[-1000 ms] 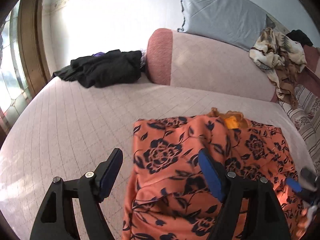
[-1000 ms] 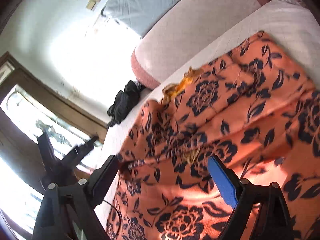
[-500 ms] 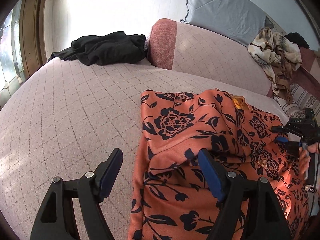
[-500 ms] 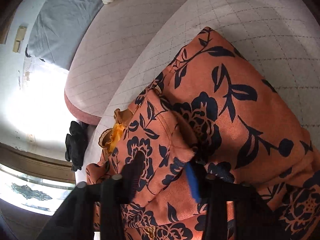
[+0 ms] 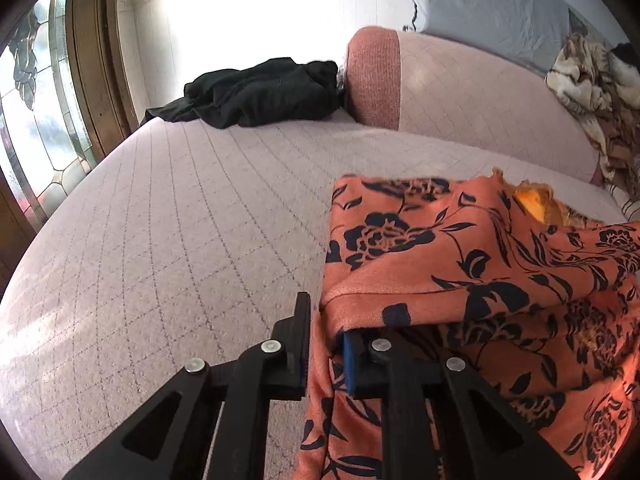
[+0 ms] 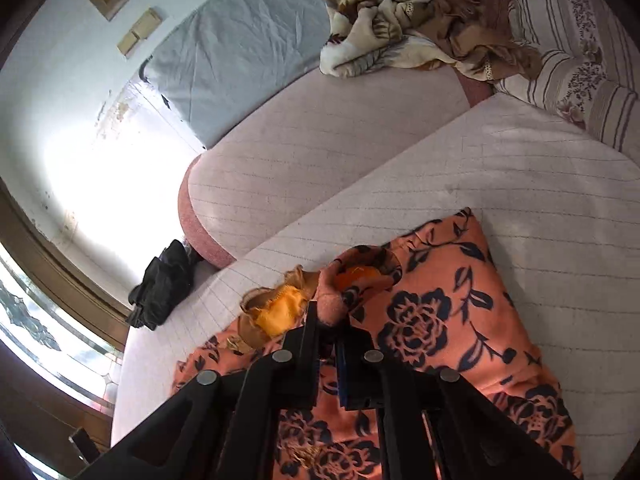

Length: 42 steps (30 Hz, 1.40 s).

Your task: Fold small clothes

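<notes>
An orange garment with dark blue flowers (image 5: 460, 248) lies folded over itself on the pale quilted bed (image 5: 180, 220); its yellow lining (image 5: 536, 204) shows at the far edge. My left gripper (image 5: 326, 344) is at the garment's near left edge, its jaws closing with a fold of the fabric filling the gap between them. In the right wrist view the garment (image 6: 432, 320) spreads to the right, and my right gripper (image 6: 326, 332) is shut on a bunched piece of it beside the yellow lining (image 6: 280, 312).
A heap of black clothes (image 5: 260, 92) lies at the bed's far left by a pink bolster (image 5: 460, 96). A grey pillow (image 6: 240, 56), a crumpled brown patterned blanket (image 6: 400, 20) and a striped pillow (image 6: 568, 60) lie behind. A stained-glass window (image 5: 36, 100) is at the left.
My left gripper sank to the garment's left edge and its jaws came together on the fabric. My right gripper closed on the fabric and moved toward the yellow lining.
</notes>
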Motion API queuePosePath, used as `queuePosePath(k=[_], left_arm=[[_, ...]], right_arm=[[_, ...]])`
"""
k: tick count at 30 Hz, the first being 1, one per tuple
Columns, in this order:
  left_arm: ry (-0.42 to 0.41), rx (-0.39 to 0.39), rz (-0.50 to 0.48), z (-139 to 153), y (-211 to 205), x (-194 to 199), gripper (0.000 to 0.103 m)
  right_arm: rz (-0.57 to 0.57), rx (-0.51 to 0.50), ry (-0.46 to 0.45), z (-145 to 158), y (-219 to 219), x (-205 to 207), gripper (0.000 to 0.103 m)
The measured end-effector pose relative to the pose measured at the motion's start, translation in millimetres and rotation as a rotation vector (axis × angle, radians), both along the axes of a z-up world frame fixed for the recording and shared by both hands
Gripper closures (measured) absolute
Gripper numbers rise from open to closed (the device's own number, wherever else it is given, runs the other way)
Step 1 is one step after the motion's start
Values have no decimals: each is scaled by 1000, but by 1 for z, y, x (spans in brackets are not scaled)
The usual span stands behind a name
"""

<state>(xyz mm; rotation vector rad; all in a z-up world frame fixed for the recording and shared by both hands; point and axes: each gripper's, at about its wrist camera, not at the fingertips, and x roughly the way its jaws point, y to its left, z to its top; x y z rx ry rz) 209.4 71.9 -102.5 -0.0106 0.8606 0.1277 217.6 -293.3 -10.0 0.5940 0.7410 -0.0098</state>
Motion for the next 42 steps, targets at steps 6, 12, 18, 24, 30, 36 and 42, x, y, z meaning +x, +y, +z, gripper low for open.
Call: queuePosePath(k=[6,12,18,24,30,36,42], left_arm=[[18,-119,7,24,29,-15,38],[-61,-199,-110,53,40,1,38],[60,-263,-189,28,26,78,35],[170,-296,-128,2,24,122,97],[-13,-204,-11,13,33,100,101],[-14,-267,19,16,51,97,92],[-117,-298,-153,60,24,65,44]], right_arm=[[19,72,172,-75,-25,-17,72],[22,63,69,-32,-44,-25,24],[193,-78,182,-38,-32,50,26],[342,-267,291,-63,-5,82,93],[244,-475,55,-13,4,63,93],[194,-347,195,-59,-17,78,51],[167,-187,35,-5,-22,54,34]])
